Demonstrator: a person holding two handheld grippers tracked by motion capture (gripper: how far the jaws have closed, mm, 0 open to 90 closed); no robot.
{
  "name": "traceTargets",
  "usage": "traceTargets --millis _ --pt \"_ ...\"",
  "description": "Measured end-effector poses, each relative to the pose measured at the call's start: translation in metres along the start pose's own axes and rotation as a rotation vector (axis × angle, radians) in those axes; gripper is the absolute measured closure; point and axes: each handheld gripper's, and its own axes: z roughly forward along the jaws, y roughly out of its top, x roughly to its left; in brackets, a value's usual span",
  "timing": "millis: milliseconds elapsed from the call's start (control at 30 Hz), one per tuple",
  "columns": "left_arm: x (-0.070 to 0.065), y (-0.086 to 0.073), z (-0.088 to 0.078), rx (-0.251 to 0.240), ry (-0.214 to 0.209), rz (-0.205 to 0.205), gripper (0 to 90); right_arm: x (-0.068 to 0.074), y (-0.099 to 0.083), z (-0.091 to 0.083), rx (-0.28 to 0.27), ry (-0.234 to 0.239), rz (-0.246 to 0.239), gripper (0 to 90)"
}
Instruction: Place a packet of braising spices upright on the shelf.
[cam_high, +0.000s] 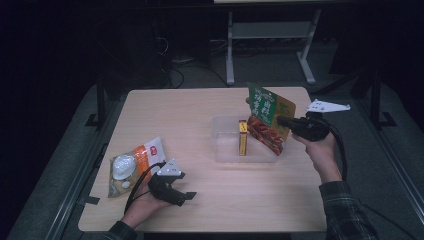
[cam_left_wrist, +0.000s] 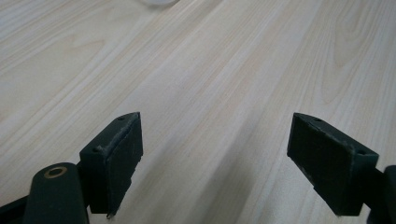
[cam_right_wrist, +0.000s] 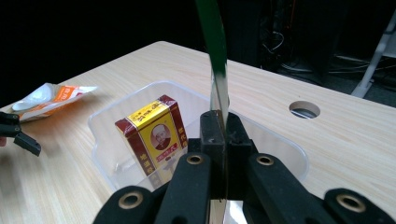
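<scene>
Now the right gripper (cam_high: 284, 121) is pinching the green pouch (cam_high: 267, 117) over the clear tray (cam_high: 222, 150); thin edge grip, risking slipping onto the box (cam_high: 243, 137). Left gripper (cam_high: 186, 196) is resting, jaws apart.

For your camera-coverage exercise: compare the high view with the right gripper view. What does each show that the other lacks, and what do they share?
High view alone: the person's hands and sleeves, the floor, the green pouch's printed face, and the whole left gripper, open near the front edge.

Right gripper view alone: a round hole in the table, the portrait on the box, and the right gripper shut on the pouch, seen edge-on.

Both: the table, the clear tub holding the box, and the orange packet.
</scene>
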Motion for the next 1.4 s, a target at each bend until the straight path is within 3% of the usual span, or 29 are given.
traceTargets --millis 500,667,900,967,1067,1100,1133,1167,1200,1400 --pt "-0.001 0.0 0.001 0.012 -0.007 -0.005 17.5 -0.002 -0.008 0.005 0.043 0.016 0.006 89.7" --pt "-0.002 -0.001 0.002 0.013 -0.008 -0.003 17.4 -0.008 -0.016 0.003 0.053 0.025 0.036 89.6" --pt "-0.004 0.0 0.002 0.031 -0.014 0.006 17.2 -0.008 -0.018 0.002 0.059 0.015 0.035 88.5" --pt "-0.004 0.0 0.002 0.031 -0.014 0.006 17.2 -0.008 -0.018 0.002 0.061 0.01 0.031 83.7" --pt "-0.004 0.0 0.003 0.028 -0.015 0.013 17.1 -0.009 -0.024 0.005 0.078 -0.009 0.035 65.1" --pt "-0.004 0.0 0.003 0.028 -0.015 0.013 17.1 -0.009 -0.024 0.005 0.078 -0.009 0.035 65.1" --pt "-0.004 0.001 0.003 0.03 -0.014 0.016 17.1 -0.01 -0.025 0.005 0.079 -0.021 0.042 51.3" --pt "-0.004 0.001 0.003 0.031 -0.015 0.02 17.1 -0.01 -0.025 0.005 0.079 -0.021 0.042 51.3" --pt "-0.004 0.001 0.002 0.033 -0.015 0.025 17.1 -0.009 -0.025 0.003 0.072 -0.027 0.045 41.2" --pt "-0.006 0.001 0.002 0.034 -0.014 0.026 17.0 -0.002 -0.03 -0.006 0.095 -0.036 0.027 25.8"
